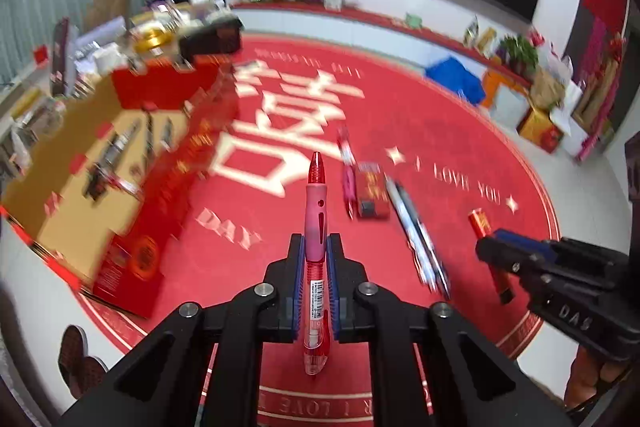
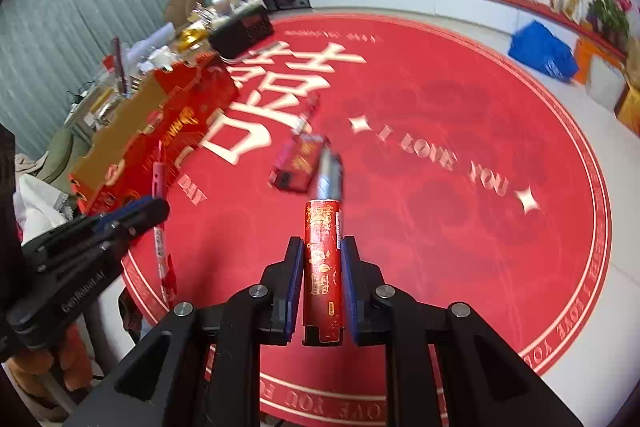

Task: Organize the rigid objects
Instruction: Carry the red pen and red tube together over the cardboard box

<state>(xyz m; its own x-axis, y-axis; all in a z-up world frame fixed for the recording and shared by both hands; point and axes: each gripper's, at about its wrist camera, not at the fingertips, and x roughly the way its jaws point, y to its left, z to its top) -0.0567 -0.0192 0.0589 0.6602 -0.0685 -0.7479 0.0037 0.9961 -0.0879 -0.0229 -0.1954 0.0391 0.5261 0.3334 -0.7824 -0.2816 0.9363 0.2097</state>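
Carrying a red pen pinched in the left gripper and a red lighter clamped in the right gripper, the person should swing both left, level over the open box, before releasing.

Red/pink pen, red lighter w/ gold print, red rug w/ cream lettering.

Both wrist views, high over shared rug
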